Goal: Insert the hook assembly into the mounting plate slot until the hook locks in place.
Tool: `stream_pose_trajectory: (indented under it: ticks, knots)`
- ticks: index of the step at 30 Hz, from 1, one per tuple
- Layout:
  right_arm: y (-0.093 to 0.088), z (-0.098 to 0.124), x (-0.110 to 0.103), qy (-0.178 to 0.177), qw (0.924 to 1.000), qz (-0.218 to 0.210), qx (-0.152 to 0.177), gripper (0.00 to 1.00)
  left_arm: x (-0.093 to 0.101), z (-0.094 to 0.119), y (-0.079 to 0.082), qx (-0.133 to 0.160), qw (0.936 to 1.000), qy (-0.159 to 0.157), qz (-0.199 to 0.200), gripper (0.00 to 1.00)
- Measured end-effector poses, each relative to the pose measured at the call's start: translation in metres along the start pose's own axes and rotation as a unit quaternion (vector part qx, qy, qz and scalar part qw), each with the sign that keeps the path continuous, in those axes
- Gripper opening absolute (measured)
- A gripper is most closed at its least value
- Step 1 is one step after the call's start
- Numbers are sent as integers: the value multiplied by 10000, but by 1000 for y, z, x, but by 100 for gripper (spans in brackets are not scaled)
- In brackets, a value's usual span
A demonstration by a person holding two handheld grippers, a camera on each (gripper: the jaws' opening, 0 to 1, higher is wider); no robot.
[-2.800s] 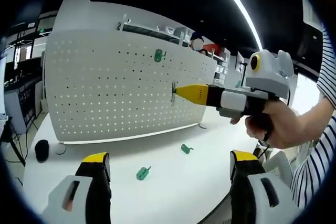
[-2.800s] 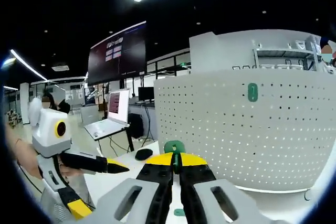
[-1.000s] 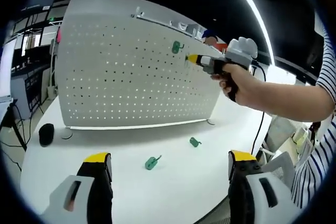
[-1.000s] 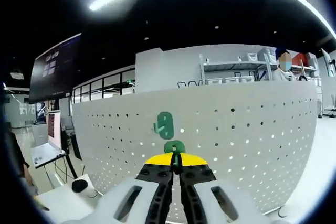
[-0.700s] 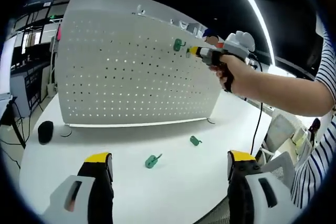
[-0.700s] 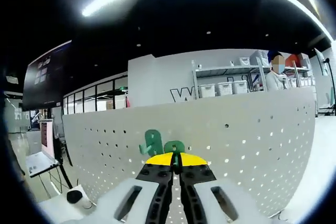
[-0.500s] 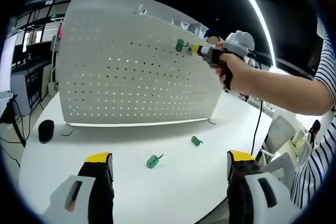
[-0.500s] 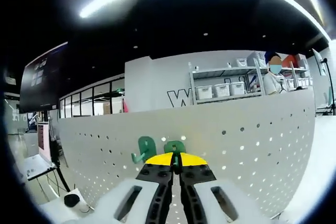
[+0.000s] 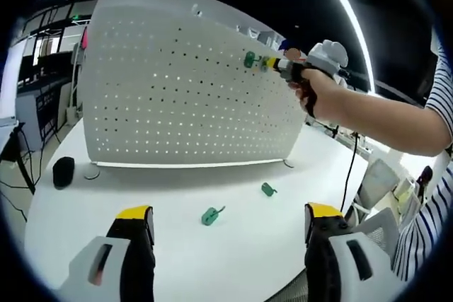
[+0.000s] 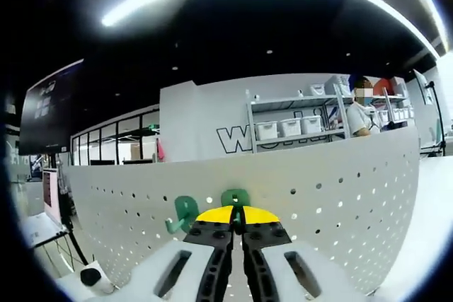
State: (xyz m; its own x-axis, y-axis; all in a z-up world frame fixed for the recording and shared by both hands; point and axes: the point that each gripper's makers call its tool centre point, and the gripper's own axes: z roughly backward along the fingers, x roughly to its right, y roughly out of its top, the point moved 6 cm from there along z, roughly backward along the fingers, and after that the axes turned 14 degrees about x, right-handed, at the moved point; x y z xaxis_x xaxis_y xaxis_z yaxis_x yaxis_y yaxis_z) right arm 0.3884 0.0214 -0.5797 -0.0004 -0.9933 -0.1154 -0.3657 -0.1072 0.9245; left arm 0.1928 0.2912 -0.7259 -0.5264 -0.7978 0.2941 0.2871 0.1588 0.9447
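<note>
The right gripper [image 10: 237, 225], clamped on a green hook [image 10: 235, 197], meets the pegboard [image 9: 177, 97], while the left gripper [image 9: 223, 221], jaws apart, overlooks two hooks [image 9: 211, 215] on the tabletop [image 9: 106, 210].

left tongs [image 9: 223, 221] spread wide, right tongs [image 10: 237, 218] closed, raised

Large outlined letters are seen on the grey back wall [image 10: 205, 114] in the right gripper view, behind the shelf rack [image 10: 290, 114]. Only "W" and part of a following round letter can be read; the rest is covered by the rack and its bins. The writing on the dark wall screen [image 10: 44, 107] is too small to be read. No other text can be read.
</note>
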Motion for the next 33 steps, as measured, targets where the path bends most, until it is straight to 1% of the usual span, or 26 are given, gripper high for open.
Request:
stream_pose_trajectory:
  ticks: [4, 11, 14, 17, 20, 26, 27, 28, 29, 31, 33]
  knots:
    - [-1, 0, -1, -81, 10000, -19, 10, 0, -3, 1, -1, -8, 10000, 40, 23, 89]
    - [-5, -2, -2, -234, 9997, 77, 15, 0, -8, 5, -3, -28, 9999, 113, 40, 89]
    - [-7, -3, -2, -239, 9996, 128, -35, 0, -11, 6, -4, -50, 9999, 141, 69, 89]
    - [-6, -3, -3, -141, 9988, 462, -78, 0, -11, 6, -4, -40, 9999, 147, 71, 89]
    - [-7, -3, -2, -172, 9991, 375, -69, 1, -11, 5, -3, -49, 9999, 145, 50, 89]
    - [-6, -4, -2, -116, 9982, 567, -169, 1, -12, 7, 2, -5, 9999, 159, 37, 89]
    - [-5, -3, -2, -103, 9984, 532, -176, 1, -11, 8, 2, -20, 9999, 164, 15, 89]
    - [-2, -2, -1, -108, 9990, 416, -105, 1, -11, 8, 3, -36, 9999, 167, -17, 89]
    - [-1, -1, 0, -102, 9990, 418, -124, 3, -11, 9, 3, -31, 9999, 168, -22, 89]
    - [6, 1, 0, -112, 9993, 368, -20, 6, -9, 11, 4, -3, 9998, 176, -10, 89]
    - [13, 4, 0, -101, 9990, 420, 77, 7, -8, 12, 3, -14, 9998, 172, -16, 89]
